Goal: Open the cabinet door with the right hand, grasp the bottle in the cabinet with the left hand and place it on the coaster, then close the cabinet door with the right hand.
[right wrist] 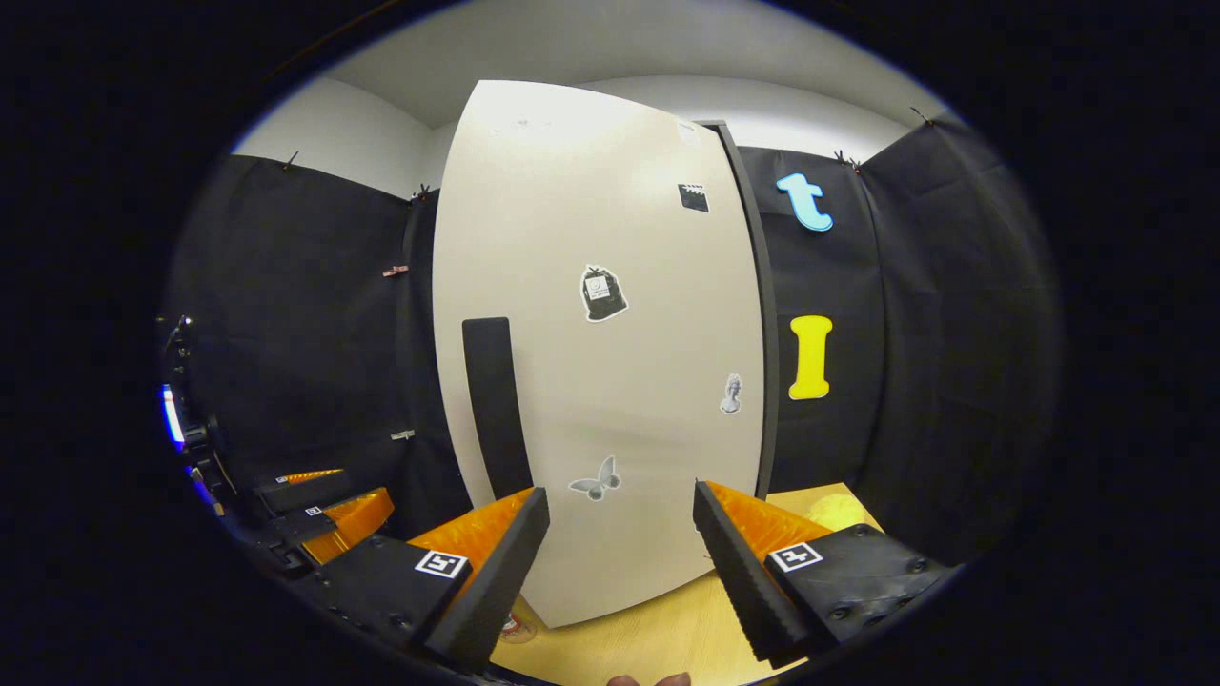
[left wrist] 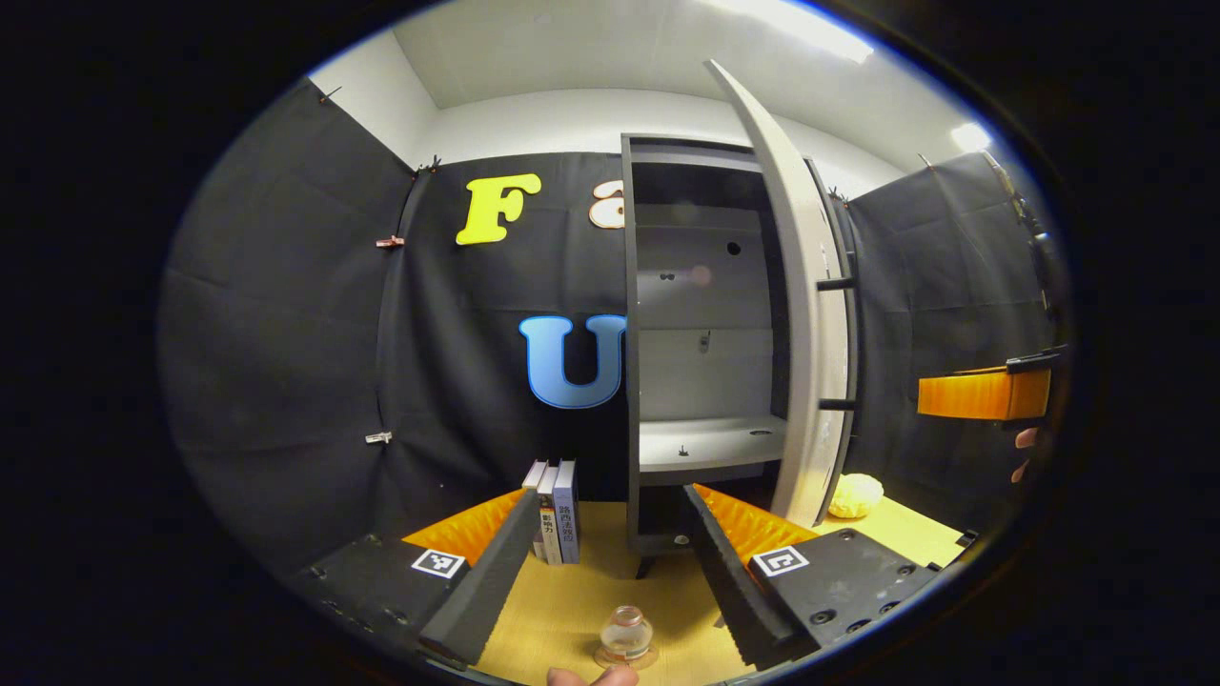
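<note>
in the left gripper view the left gripper (left wrist: 600, 572) stands with its two fingers spread wide and nothing between them. at six o'clock, just beyond the fingertips, a small clear glass bottle (left wrist: 627, 634) sits upright on a round transparent coaster (left wrist: 624, 657), which lies on the pale wooden tabletop (left wrist: 562, 619). at the very bottom edge a fingertip (left wrist: 591, 676) of a person shows, near the coaster.

at twelve o'clock from the bottle stands the tall dark grey cabinet (left wrist: 631, 343), with pale shelves bare inside. its white cabinet door (left wrist: 805, 314) hangs open, seen almost edge-on at about two o'clock, with two short dark brackets on its inner side. at eleven o'clock from the bottle, three upright books (left wrist: 555, 512) stand against the left side of the cabinet. at three o'clock of the door's foot lies a pale yellow knobbly ball (left wrist: 855, 495). far out at three o'clock the right gripper (left wrist: 986, 393) shows side-on with part of a hand (left wrist: 1025, 453) below it; from here i cannot tell how its fingers stand.

in the right gripper view the right gripper (right wrist: 620, 562) has its fingers wide apart, holding nothing, and faces the outer face of the white door (right wrist: 610, 381) close ahead. the door bears a long black vertical handle (right wrist: 496, 405) at nine o'clock of its middle and several small stickers. the gripper's fingers lie apart from the handle. at eight o'clock the left gripper (right wrist: 319, 519) shows low down.
</note>
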`<move>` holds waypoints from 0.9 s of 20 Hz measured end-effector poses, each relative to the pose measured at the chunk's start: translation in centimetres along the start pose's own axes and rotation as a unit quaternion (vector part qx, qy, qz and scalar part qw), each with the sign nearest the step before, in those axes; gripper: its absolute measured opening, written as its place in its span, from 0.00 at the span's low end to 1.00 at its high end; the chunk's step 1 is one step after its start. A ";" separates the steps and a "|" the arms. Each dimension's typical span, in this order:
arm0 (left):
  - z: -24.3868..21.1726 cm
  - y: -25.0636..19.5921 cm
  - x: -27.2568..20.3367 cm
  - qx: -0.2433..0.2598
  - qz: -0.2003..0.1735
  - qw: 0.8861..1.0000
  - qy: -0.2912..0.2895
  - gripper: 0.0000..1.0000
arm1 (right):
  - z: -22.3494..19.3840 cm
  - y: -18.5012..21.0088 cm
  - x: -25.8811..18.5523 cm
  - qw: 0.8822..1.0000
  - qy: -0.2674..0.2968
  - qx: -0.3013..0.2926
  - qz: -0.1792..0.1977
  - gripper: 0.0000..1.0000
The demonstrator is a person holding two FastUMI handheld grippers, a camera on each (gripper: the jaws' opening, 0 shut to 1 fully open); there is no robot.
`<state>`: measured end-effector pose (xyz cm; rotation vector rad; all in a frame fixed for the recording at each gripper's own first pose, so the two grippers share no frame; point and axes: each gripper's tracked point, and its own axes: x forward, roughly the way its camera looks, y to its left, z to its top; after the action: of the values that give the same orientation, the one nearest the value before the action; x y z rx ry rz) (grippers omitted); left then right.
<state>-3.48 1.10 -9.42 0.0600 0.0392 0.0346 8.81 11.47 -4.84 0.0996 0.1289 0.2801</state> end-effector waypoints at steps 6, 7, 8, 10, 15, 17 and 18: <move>0.1 -0.5 0.3 -0.004 -0.006 1.000 0.004 0.94 | 0.2 -1.5 0.3 0.999 -0.009 -0.019 -0.028 0.98; 0.2 -0.6 0.4 -0.005 -0.007 1.000 0.005 0.94 | 0.3 -1.8 0.3 0.999 -0.011 -0.022 -0.032 0.98; 0.4 -0.8 0.4 -0.005 -0.008 1.000 0.003 0.94 | 0.3 -2.0 0.3 0.999 -0.013 -0.025 -0.037 0.98; 0.9 -1.0 0.6 -0.004 -0.009 1.000 0.000 0.94 | 0.4 -2.5 0.3 0.999 -0.017 -0.026 -0.045 0.98; 1.6 -1.8 0.8 -0.007 -0.013 1.000 -0.003 0.94 | 0.5 -3.2 0.2 0.998 -0.019 -0.021 -0.064 0.98; 2.3 -1.9 0.8 -0.004 -0.011 1.000 -0.006 0.94 | 0.5 -3.4 0.1 0.997 -0.021 -0.022 -0.071 0.98; 2.7 -1.9 0.8 -0.003 -0.010 1.000 -0.009 0.94 | 0.6 -3.6 0.1 0.997 -0.022 -0.023 -0.075 0.98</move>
<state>-2.50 -0.97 -6.92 0.0545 0.0221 0.0143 9.98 8.02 -4.70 0.0498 0.0847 0.1312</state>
